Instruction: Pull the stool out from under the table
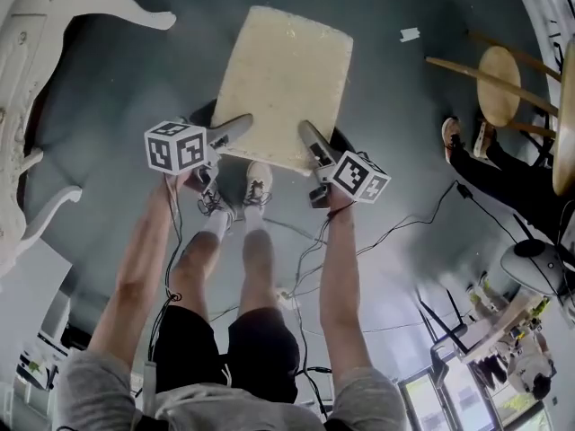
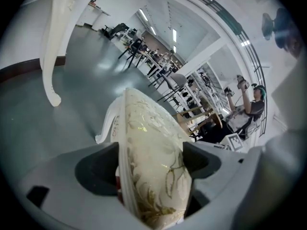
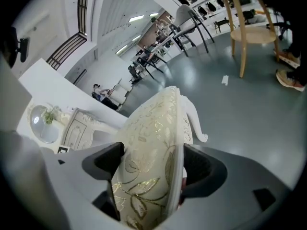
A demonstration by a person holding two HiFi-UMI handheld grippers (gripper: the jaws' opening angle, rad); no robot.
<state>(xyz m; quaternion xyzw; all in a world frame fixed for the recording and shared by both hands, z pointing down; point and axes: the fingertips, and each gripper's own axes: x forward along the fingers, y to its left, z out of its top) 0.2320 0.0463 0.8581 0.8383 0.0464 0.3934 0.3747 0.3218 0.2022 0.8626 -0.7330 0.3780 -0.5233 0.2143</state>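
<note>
The stool [image 1: 286,77] has a cream cushioned seat with gold leaf pattern and white curved legs; it stands on the grey floor in front of my feet, out from the white ornate table [image 1: 36,70] at the left. My left gripper [image 1: 235,133] is shut on the seat's near left edge, and my right gripper [image 1: 314,144] is shut on its near right edge. In the left gripper view the cushion [image 2: 151,162] fills the gap between the jaws. The right gripper view shows the cushion [image 3: 148,162] clamped the same way, with one white leg [image 3: 195,121] beyond.
A round wooden stool [image 1: 499,83] stands at the right with a seated person's legs and shoes [image 1: 463,142] beside it. Cables [image 1: 395,232] trail over the floor near my feet. Desks and monitors [image 1: 449,389] line the lower right.
</note>
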